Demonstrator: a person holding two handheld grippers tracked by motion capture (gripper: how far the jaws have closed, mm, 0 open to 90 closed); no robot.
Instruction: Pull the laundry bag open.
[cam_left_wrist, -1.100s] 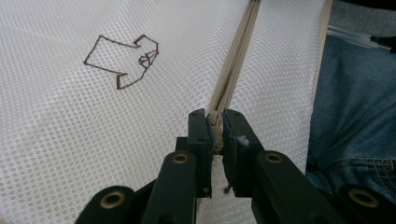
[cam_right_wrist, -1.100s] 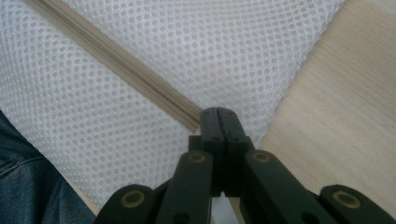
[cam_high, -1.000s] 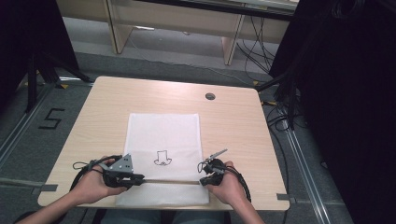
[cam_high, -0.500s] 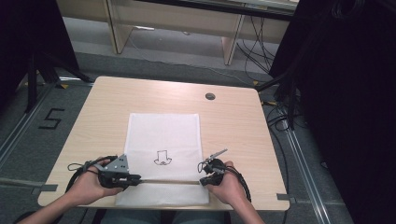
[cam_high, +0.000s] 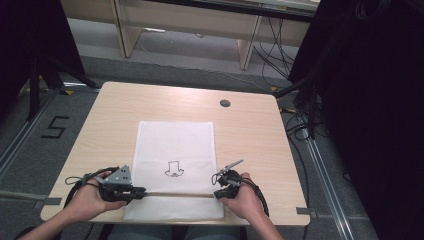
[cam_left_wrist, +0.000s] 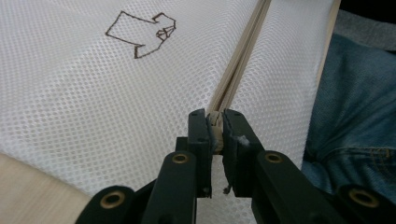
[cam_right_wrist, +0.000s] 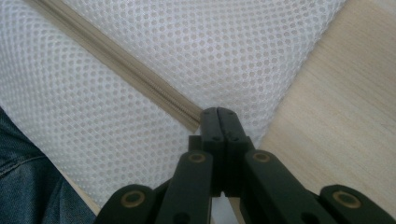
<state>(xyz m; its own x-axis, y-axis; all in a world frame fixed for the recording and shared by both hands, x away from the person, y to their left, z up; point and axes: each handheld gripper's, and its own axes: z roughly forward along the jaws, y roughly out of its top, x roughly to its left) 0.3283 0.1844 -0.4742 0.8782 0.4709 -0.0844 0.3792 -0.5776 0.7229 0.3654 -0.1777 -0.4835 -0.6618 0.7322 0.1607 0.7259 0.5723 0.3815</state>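
Note:
A white mesh bag (cam_high: 175, 145) lies flat on the wooden table (cam_high: 250, 130), with a small drawn motif (cam_high: 174, 169) on it. A beige zipper (cam_high: 175, 194) runs across its near part. My left gripper (cam_high: 140, 191) is at the zipper's left end. In the left gripper view, my left gripper (cam_left_wrist: 215, 116) is shut on the beige zipper pull, and the zipper (cam_left_wrist: 240, 60) stretches away from it. My right gripper (cam_high: 217, 192) is at the zipper's right end. In the right gripper view, the jaws of my right gripper (cam_right_wrist: 218, 112) are pressed together on the zipper's end (cam_right_wrist: 189, 116) by the bag's edge.
A round dark grommet (cam_high: 225, 103) sits in the table's far right part. Wooden shelving legs (cam_high: 125, 35) and cables (cam_high: 280, 55) stand on the floor beyond. Blue jeans (cam_left_wrist: 355, 102) are just past the table's near edge.
My left gripper has shifted slightly to the left along the zipper line. The right gripper has stayed where it was.

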